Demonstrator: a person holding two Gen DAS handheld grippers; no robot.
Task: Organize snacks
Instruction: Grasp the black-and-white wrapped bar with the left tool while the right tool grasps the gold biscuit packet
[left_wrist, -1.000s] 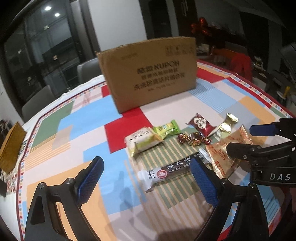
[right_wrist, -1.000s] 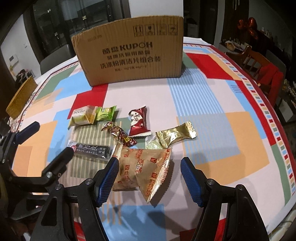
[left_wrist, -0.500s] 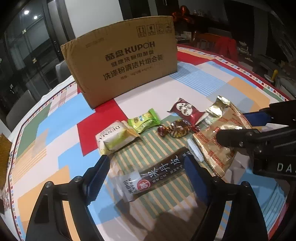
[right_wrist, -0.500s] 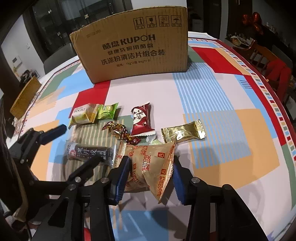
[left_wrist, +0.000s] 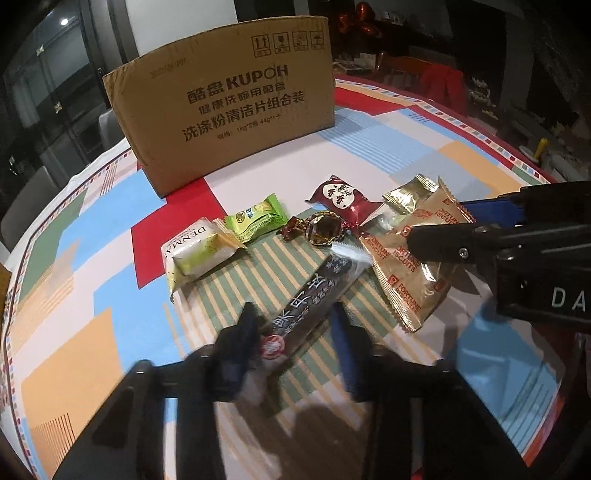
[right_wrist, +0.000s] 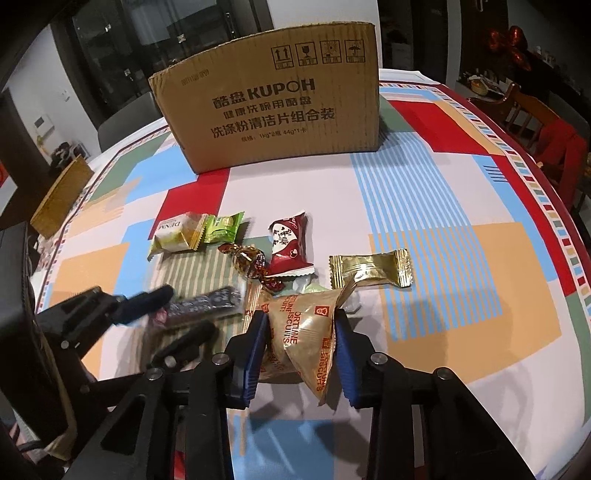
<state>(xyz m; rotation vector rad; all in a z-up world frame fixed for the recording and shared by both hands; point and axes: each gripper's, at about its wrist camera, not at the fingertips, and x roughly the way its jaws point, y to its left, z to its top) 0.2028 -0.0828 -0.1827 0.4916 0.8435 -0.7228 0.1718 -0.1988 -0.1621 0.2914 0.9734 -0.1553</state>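
Observation:
Several snacks lie on the patterned tablecloth in front of a cardboard box (left_wrist: 225, 118), which also shows in the right wrist view (right_wrist: 273, 107). My left gripper (left_wrist: 293, 325) is closing around the near end of a dark snack bar (left_wrist: 314, 291); its fingers are blurred by motion and a gap still shows beside the bar. My right gripper (right_wrist: 300, 332) is shut on a tan fortune biscuit packet (right_wrist: 306, 332), which also shows in the left wrist view (left_wrist: 406, 266).
Loose on the cloth are a white Denma packet (left_wrist: 195, 251), a green candy (left_wrist: 255, 218), a brown twist-wrapped candy (left_wrist: 321, 229), a dark red packet (right_wrist: 286, 243) and a gold packet (right_wrist: 371, 271). Chairs stand beyond the table's far edge.
Both grippers moved forward and down and narrowed. The right closed on the biscuit packet. The left's fingers came in around the dark bar.

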